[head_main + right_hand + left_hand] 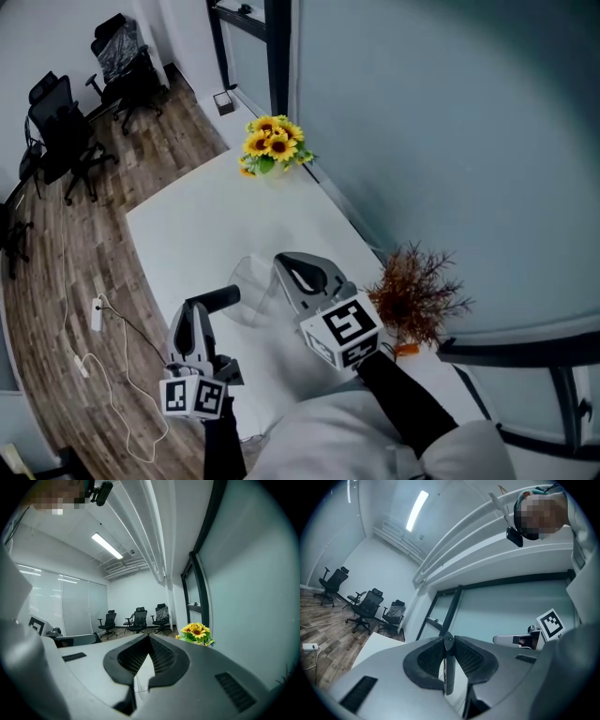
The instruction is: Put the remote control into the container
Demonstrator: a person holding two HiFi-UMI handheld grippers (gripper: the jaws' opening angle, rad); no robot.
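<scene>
In the head view a black remote control (217,300) is clamped in my left gripper (199,319), raised above the white table (197,220). The left gripper view shows that remote (448,670) edge-on as a thin dark bar between the pads of the left gripper (448,644). A clear plastic container (247,281) stands on the table just right of the remote, between both grippers. My right gripper (302,274) hangs over the container's right side, shut and empty. In its own view the right gripper (149,639) has its tips touching.
A sunflower bunch (272,142) stands at the table's far end, also seen as the sunflower bunch (196,633). A dried brown plant (414,295) sits right of my right gripper by the wall. Office chairs (66,127) and a cable (98,323) are on the wooden floor at left.
</scene>
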